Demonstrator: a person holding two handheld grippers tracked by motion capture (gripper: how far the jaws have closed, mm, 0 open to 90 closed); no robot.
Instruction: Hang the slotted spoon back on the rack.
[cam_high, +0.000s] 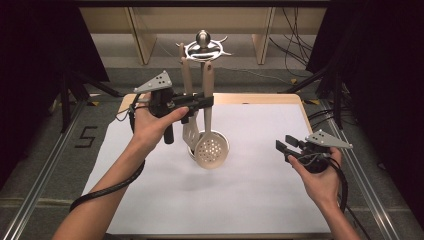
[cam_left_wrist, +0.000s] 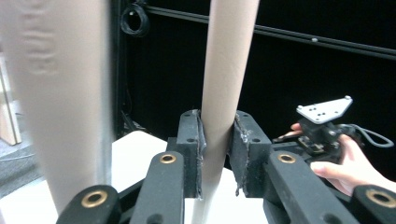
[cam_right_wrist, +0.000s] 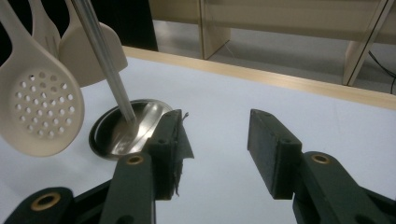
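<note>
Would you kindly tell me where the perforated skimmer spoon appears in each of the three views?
High view: the skimmer hangs at centre, handle between the left gripper jaws.
Left gripper view: its handle stands upright, centre.
Right gripper view: its bowl at left.
Shared landmark: the white table.

We see the utensil stand (cam_high: 202, 47) at the middle of the table (cam_high: 260, 200), toward its far edge, with the skimmer (cam_high: 211, 147) hanging in front and a spatula (cam_high: 189, 131) just left behind it; our left gripper (cam_high: 200, 102) reaches in from the left, our right gripper (cam_high: 287, 147) sits well apart at the right
</note>
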